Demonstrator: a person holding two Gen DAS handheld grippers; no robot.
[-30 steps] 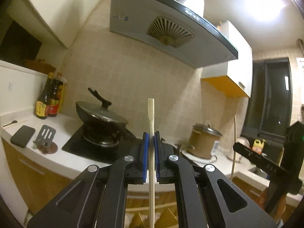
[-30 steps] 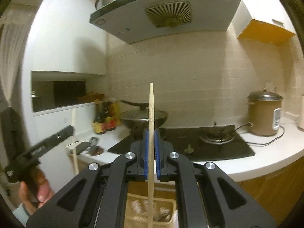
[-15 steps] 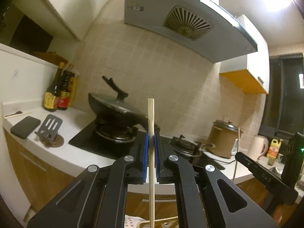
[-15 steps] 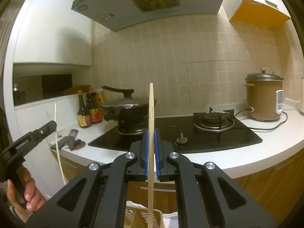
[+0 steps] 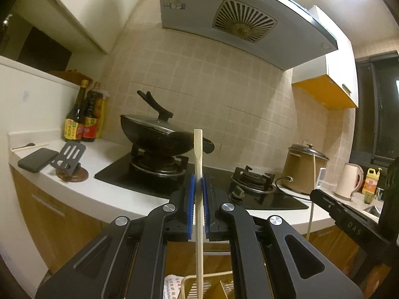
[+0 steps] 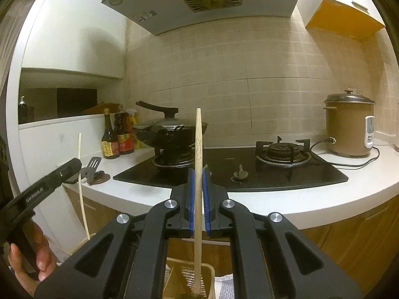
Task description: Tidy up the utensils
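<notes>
Chopsticks, one per gripper: light, stiff, thin bamboo/wood, smooth enough to pivot or slip if pinched loosely. Best hold is mid-shaft, square across the pads, which is roughly how both sit now.

Left gripper is clamped on a pale chopstick, upright, blunt end up, lower end reaching toward the wooden utensil holder right below.

Right gripper is clamped on a bamboo chopstick, near upright w/ slight lean; its lower end is already w/in the rim of the holder.

Both grippers point about level, side by side above the holder, facing the stove. Person's hand grips the left handle.
</notes>
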